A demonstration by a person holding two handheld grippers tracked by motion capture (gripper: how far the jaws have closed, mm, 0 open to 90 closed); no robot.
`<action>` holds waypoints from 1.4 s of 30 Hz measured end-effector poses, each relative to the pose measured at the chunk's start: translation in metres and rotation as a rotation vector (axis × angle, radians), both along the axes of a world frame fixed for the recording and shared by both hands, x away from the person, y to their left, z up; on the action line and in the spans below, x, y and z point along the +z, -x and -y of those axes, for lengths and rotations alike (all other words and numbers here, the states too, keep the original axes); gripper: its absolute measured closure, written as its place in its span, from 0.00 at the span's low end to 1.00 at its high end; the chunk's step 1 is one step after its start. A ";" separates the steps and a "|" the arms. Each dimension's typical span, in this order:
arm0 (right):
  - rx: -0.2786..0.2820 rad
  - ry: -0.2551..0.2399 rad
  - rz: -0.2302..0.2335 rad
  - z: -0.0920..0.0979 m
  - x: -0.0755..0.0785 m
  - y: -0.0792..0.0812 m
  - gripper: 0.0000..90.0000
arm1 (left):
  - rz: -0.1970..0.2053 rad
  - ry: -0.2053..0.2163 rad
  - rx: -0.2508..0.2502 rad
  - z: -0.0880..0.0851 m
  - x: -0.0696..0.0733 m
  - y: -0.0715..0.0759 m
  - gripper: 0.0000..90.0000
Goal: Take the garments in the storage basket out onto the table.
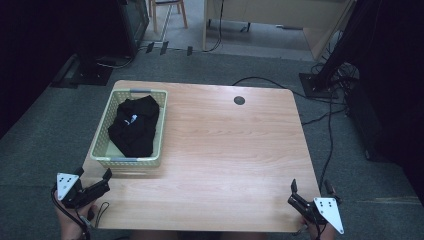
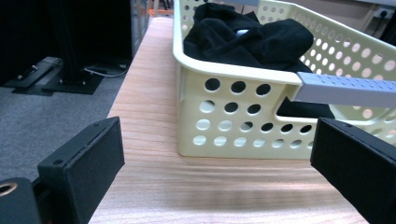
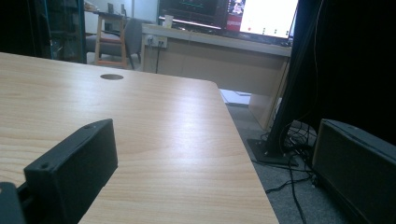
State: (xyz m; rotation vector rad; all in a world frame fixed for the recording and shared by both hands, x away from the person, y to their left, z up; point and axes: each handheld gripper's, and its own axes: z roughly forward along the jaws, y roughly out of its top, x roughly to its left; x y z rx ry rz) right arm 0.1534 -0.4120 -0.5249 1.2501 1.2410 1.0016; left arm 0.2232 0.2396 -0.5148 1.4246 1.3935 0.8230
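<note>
Left gripper [image 1: 95, 181] sits at the near-left table corner, jaws spread wide, nothing between them, touching nothing. In the left gripper view the jaws frame bare wood, with the basket [image 2: 233, 121] just ahead, a bit right of centre line.

Basket: pale yellow, perforated walls, grey handle bar [image 2: 345, 88] on the near short side. In the high view it stands on the left part of the table [image 1: 225, 150], long axis running away from the person, near end close to the left gripper but apart from it.

Black cloth [image 1: 134, 126] lies bunched inside the basket and reaches about to the rim in the left gripper view [image 2: 247, 39]. Small white mark on it, too small to read.

Right gripper [image 1: 310, 192] is at the near-right table corner, jaws also wide apart and empty. One jaw hangs over the table, the other past the right edge above the floor. Well apart from the basket, across the table's full width.
</note>
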 end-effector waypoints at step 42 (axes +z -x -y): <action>0.002 -0.004 -0.004 0.001 0.000 -0.001 0.00 | 0.006 -0.024 -0.018 0.022 0.073 -0.019 0.02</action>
